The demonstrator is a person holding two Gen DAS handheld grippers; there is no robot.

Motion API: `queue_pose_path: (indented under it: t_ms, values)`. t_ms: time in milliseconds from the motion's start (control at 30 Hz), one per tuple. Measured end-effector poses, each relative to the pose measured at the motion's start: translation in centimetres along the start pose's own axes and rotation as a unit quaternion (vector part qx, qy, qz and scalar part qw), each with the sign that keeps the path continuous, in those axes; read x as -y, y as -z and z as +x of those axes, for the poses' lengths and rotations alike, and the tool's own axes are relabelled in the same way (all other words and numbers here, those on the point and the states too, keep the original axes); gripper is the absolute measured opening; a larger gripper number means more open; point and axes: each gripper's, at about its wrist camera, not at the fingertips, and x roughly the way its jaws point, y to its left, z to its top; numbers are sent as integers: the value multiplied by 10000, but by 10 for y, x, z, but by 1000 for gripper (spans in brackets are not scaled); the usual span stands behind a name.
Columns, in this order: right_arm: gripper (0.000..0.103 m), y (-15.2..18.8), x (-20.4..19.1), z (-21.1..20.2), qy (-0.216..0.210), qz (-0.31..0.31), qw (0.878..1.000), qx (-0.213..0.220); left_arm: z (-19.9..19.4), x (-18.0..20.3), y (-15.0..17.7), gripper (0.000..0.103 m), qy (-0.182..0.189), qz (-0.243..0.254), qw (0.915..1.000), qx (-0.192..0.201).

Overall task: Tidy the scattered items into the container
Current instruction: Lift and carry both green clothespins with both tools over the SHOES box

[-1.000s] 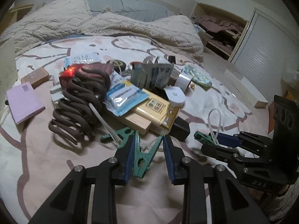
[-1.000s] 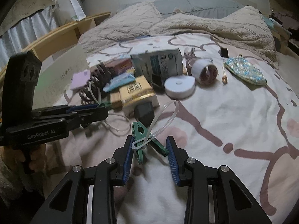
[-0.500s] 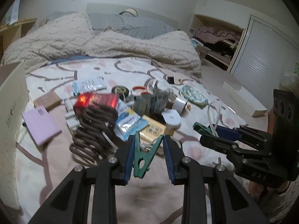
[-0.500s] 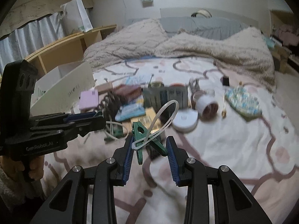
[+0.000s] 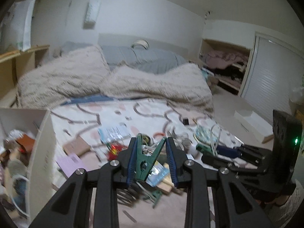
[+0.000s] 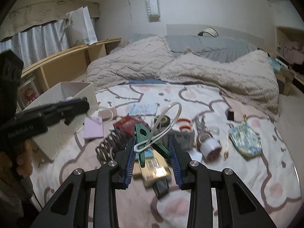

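Left wrist view: the left gripper, black plastic with ribbed blue pads, has its fingers drawn nearly together, clamping one dark green plastic clothes peg whose two legs splay toward twelve o'clock. At nine o'clock stands the white open-topped container, a smooth-walled box with blurred clutter inside. The scattered pile lies on the bed past the fingertips at twelve o'clock, on a cream sheet with looping brown lines; a lilac flat card at ten o'clock and a brown coiled spring at six o'clock can be told, the rest is smeared. At three o'clock the right gripper carries a second green peg with a white loop.

Right wrist view: the right gripper's fingers are likewise nearly closed, pressing a green peg threaded with one translucent white plastic loop. At nine o'clock the left gripper's black body bears a blurred "GenRobot.AI" mark, a hand beneath it, with the container behind it. Under the fingertips lie a yellow printed packet, a red foil wrapper at eleven o'clock, a white cylindrical tub and a flowered fabric pouch at two o'clock. A fluffy beige blanket fills twelve o'clock
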Motion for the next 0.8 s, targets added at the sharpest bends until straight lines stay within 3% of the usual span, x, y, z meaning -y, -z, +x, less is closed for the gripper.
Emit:
queue_pose_path:
  t_ms: [367, 800]
  values:
    - [36, -50, -60, 20, -392, -485, 9976, 292, -51, -75, -25, 30, -777, -376, 9943, 628]
    - [36, -77, -147, 55, -1090, -820, 9904, 227, -105, -158, -17, 30, -1811, -707, 9773, 847]
